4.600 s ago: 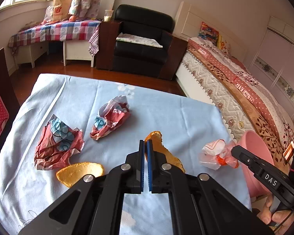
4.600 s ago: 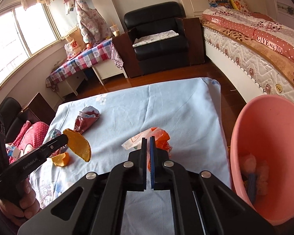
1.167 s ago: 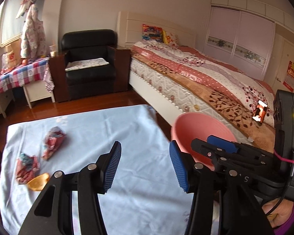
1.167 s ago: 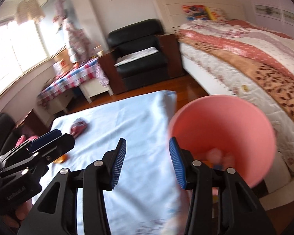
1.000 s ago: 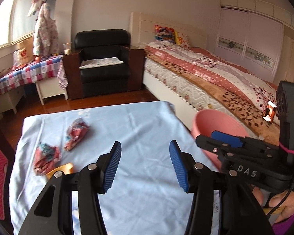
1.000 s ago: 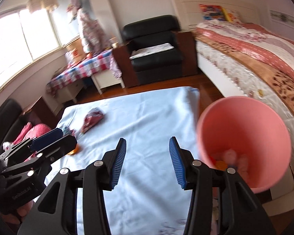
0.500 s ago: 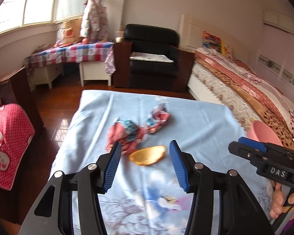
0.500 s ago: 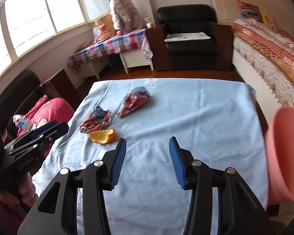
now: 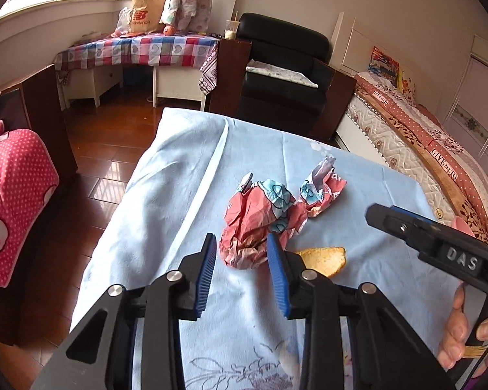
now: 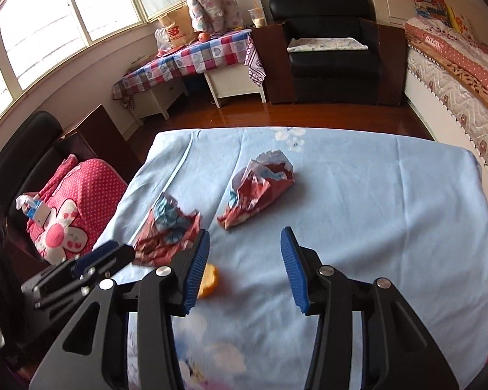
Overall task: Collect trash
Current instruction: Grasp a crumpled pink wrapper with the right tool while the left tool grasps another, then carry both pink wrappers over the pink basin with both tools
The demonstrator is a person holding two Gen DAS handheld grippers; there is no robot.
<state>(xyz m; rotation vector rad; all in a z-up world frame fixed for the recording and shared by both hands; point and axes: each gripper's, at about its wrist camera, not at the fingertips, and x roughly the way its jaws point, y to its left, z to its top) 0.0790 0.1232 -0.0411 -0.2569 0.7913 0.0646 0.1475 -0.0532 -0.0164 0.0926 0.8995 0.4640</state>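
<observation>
Closing left claw [image 9: 242,243] around crumpled wrapper [image 9: 257,214]; right claw [image 10: 244,240] agape, its hand [image 9: 458,334] left-view only.

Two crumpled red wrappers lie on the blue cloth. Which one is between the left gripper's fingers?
The larger, flatter wrapper, nearest the orange peel. The left gripper, just closing, frames its near end; the smaller wrapper lies beyond.

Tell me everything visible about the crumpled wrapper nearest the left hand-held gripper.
The crumpled wrapper is thin paper or foil by its creases, pinkish red with light blue printed patches, wadded into a loose lump. It lies on the blue tablecloth, its near end between the blue pads of the left hand-held gripper, whose jaws have just been closing; the pads do not visibly press it yet. A second wrapper sits just beyond it, an orange peel beside it.
</observation>
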